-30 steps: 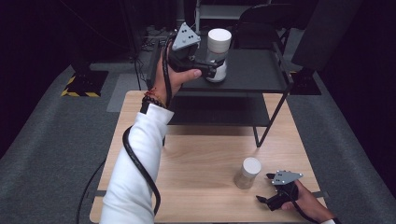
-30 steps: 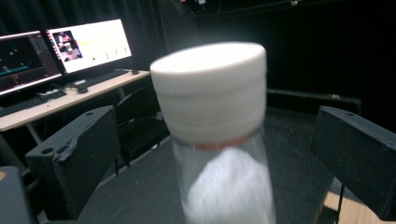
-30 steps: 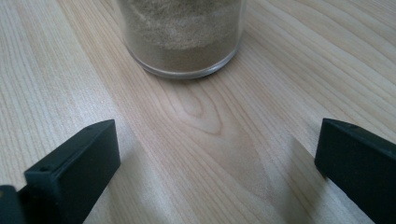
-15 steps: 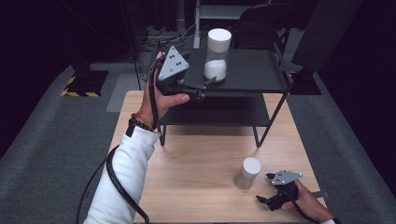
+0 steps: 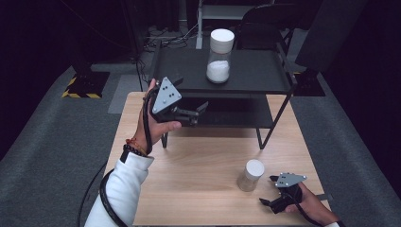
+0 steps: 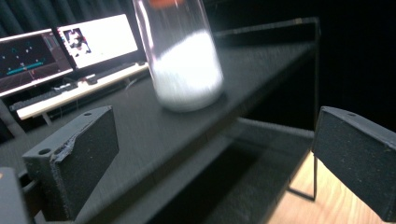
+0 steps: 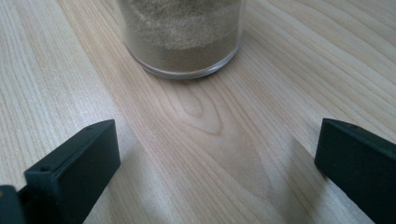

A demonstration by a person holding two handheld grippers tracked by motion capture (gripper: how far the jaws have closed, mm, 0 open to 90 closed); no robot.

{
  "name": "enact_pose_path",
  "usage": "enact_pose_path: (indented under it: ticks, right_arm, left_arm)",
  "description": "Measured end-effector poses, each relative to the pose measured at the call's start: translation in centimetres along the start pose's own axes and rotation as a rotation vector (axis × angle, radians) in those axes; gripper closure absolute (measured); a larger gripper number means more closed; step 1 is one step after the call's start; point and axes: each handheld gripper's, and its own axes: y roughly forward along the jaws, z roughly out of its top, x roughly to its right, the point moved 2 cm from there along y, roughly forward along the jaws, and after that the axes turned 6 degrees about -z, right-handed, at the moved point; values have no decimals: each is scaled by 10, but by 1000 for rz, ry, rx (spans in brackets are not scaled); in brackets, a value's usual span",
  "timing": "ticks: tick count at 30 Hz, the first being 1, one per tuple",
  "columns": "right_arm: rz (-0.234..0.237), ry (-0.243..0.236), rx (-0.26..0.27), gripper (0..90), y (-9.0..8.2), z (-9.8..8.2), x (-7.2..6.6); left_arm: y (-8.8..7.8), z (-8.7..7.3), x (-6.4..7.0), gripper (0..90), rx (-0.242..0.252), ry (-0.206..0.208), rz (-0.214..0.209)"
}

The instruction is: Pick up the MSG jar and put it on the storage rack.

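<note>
On the top shelf of the black rack (image 5: 246,78) stands the tall jar (image 5: 220,56) with white powder in its lower part, upright and alone, and my left gripper (image 5: 201,112) has come away from it. A second ago those fingers were closed round that jar up on the shelf; half a second ago they had let go and begun backing off; now they hang spread and empty in front of the rack's near edge, well apart from the jar, which has stayed where I set it. In the left gripper view the jar (image 6: 184,56) rests squarely on the dark shelf beyond my open fingers (image 6: 74,154), so I judge that placement finished. Down on the bench (image 5: 189,179), the small jar (image 5: 251,175) of tan powder waits just in front of my right gripper (image 5: 272,189), which has not moved. Its fingers (image 7: 77,158) are spread wide with nothing between them, the jar base (image 7: 182,32) near but untouched, likely the next thing to pick up.
</note>
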Motion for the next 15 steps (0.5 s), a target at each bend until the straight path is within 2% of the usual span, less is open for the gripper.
enact_pose_path:
  ticks: [8, 15]
  right_arm:
    - [0, -1, 0, 0, 0, 0, 0]
    - [0, -1, 0, 0, 0, 0, 0]
  left_arm:
    - [-9, -35, 8, 7, -52, -20, 10]
    - [-15, -58, 14, 7, -83, -39, 1]
